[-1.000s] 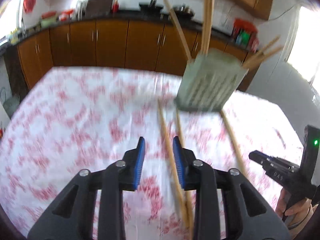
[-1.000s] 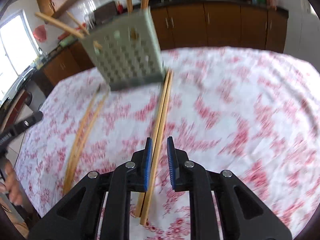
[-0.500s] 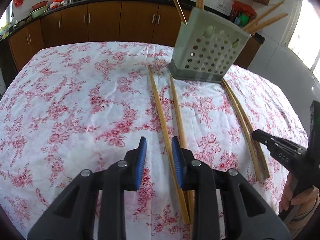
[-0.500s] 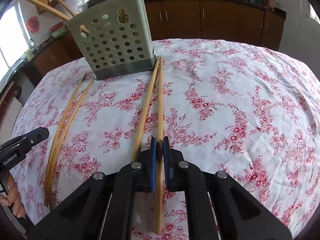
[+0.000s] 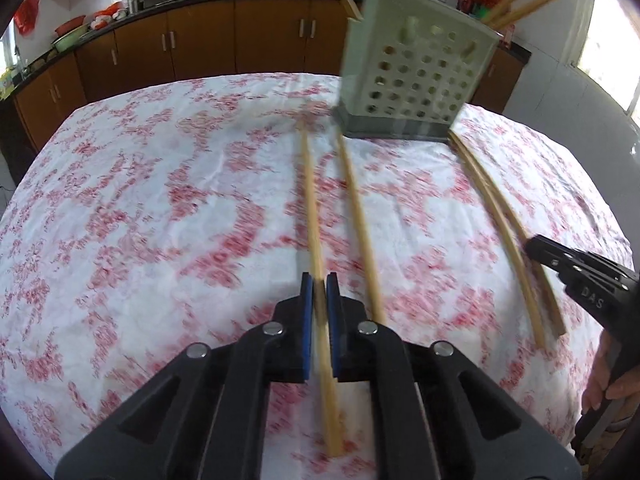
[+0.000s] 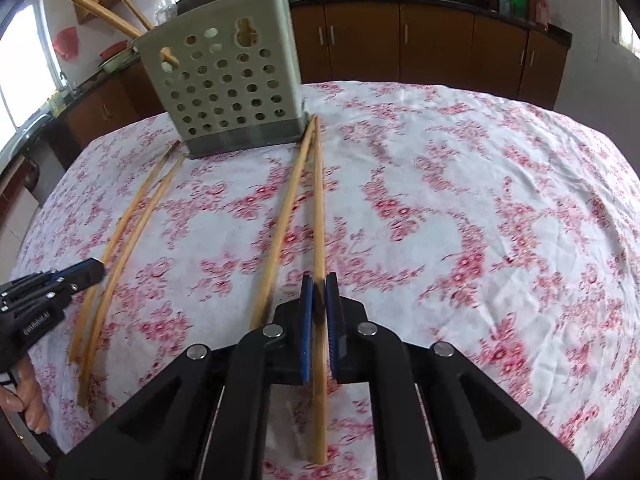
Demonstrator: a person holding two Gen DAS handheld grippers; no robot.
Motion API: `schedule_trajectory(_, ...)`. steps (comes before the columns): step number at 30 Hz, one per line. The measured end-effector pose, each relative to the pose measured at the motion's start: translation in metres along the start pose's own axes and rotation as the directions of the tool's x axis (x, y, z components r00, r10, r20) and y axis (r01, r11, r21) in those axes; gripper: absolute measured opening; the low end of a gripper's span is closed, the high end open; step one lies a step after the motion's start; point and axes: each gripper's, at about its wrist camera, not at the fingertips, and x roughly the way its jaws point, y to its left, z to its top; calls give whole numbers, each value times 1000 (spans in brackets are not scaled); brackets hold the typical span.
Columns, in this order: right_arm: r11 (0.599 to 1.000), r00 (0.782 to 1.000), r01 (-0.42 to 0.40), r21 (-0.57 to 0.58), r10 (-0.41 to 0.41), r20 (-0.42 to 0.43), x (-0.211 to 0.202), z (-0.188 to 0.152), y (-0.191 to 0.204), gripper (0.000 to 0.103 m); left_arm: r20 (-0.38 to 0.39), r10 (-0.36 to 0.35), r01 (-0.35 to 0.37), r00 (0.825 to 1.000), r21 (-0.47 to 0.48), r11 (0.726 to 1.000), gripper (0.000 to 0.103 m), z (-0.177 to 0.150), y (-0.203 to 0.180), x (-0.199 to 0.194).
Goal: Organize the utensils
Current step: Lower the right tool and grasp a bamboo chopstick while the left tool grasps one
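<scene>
With each gripper's fingers (image 5: pixel 307 308) (image 6: pixel 332 308) clamped on one chopstick (image 5: pixel 310 200) (image 6: pixel 319 208), both are best lifted level off the worktop (image 5: pixel 160 200), then tipped upright into the perforated holder (image 6: pixel 228 88).

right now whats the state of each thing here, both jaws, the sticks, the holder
left gripper: jaws shut on a chopstick
right gripper: jaws shut on another chopstick
two loose chopsticks: lying flat on the tablecloth, ungripped
perforated holder: upright, chopsticks already standing in it
</scene>
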Motion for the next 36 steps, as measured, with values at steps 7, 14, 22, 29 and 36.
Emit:
schedule_trajectory(7, 995, 998, 55, 78, -56, 20, 8, 16, -29, 8, 15, 66, -65, 998, -79, 995, 9, 23, 40, 13)
schedule_trajectory(14, 996, 997, 64, 61, -66, 36, 10, 14, -29, 8, 48, 84, -80, 995, -68, 994, 9, 23, 44, 14)
schedule_trajectory(22, 996, 997, 70, 57, -72, 35, 8, 13, -26, 8, 51, 62, -57, 997, -87, 995, 9, 21, 45, 13)
schedule_trajectory(29, 996, 996, 75, 52, -77, 35, 8, 13, -26, 8, 51, 62, -58, 997, -87, 995, 9, 21, 45, 12)
schedule_trajectory(36, 996, 996, 75, 52, -77, 35, 9, 14, -26, 8, 51, 63, -58, 997, -87, 994, 10, 21, 45, 12)
